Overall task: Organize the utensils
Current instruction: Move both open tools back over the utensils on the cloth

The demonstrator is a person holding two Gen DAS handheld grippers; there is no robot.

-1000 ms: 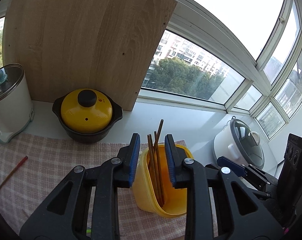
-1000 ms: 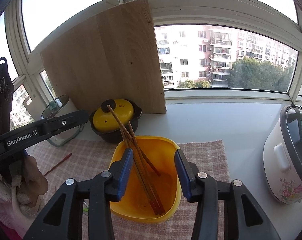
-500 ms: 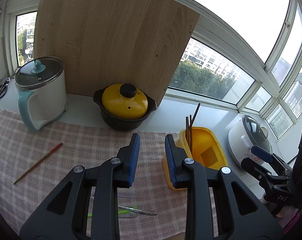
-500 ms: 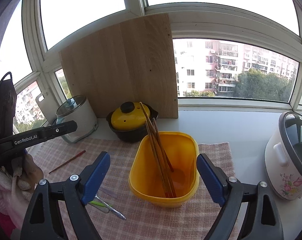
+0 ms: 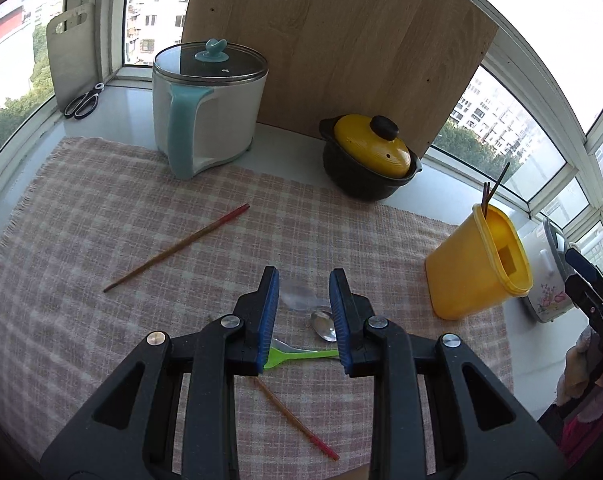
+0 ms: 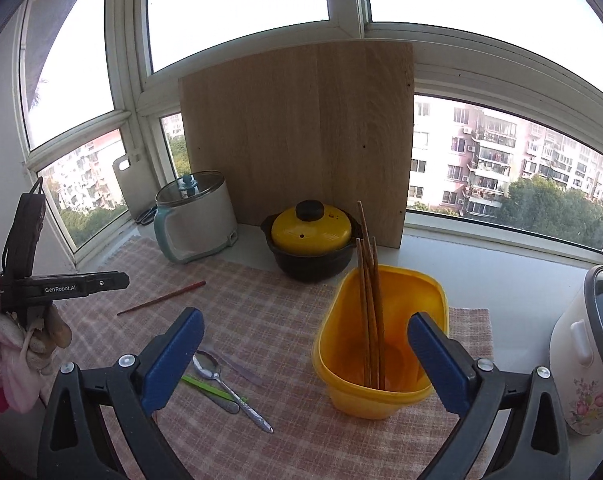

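Note:
A yellow container point(image 6: 381, 344) stands on the checked cloth with several wooden chopsticks point(image 6: 367, 280) leaning inside. My right gripper point(image 6: 305, 346) hangs just in front of it with its jaws opening very wide. The pads touch nothing. My left gripper point(image 5: 303, 312) hovers over the middle of the cloth, with a narrow gap and nothing between its fingers. Under it lie a clear plastic spoon point(image 5: 301, 298), a metal spoon point(image 5: 323, 324) and a green utensil point(image 5: 301, 355). One loose chopstick point(image 5: 177, 246) lies to the left, another chopstick point(image 5: 297, 420) near the front edge.
A white pot with a teal handle point(image 5: 205, 108) and a black pot with a yellow lid point(image 5: 365, 156) stand at the back before a tall wooden board point(image 5: 341, 40). A flowered rice cooker point(image 6: 589, 360) sits right of the cloth. Scissors point(image 5: 81, 102) lie far left.
My left gripper swung left and down, from over the yellow container to over the spoons. The right jaws spread wide off the container and drew back from it.

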